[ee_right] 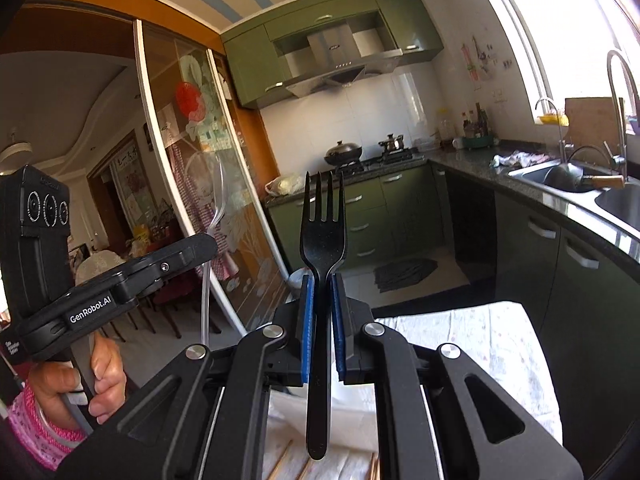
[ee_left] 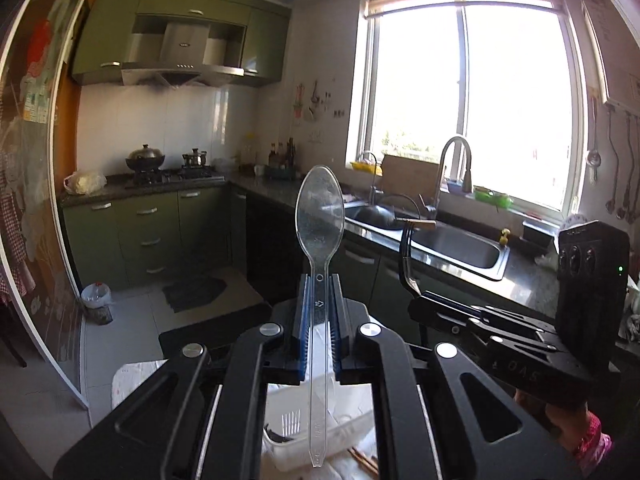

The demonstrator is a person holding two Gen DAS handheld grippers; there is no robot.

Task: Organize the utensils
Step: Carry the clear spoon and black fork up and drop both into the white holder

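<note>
Fingers: left (ee_left: 319, 280) clamps clear spoon (ee_left: 320, 216) upright; right (ee_right: 320, 280) clamps black fork (ee_right: 322, 236), tines up.

One clear plastic spoon (ee_left: 319, 216), clamped upright. One black plastic fork (ee_right: 323, 224), likewise clamped. One clear fork (ee_left: 291, 424) in one white basket (ee_left: 352, 432) below. Two handheld grippers: left gripper (ee_left: 319, 280), right gripper (ee_right: 320, 278). Two lidded pots (ee_left: 145, 156) on the stove. Several chopsticks (ee_right: 284, 460), exact number unclear.

Left gripper (ee_left: 320, 292) clamping upright clear spoon (ee_left: 319, 216), perhaps a white basket (ee_left: 344, 432) below
</note>
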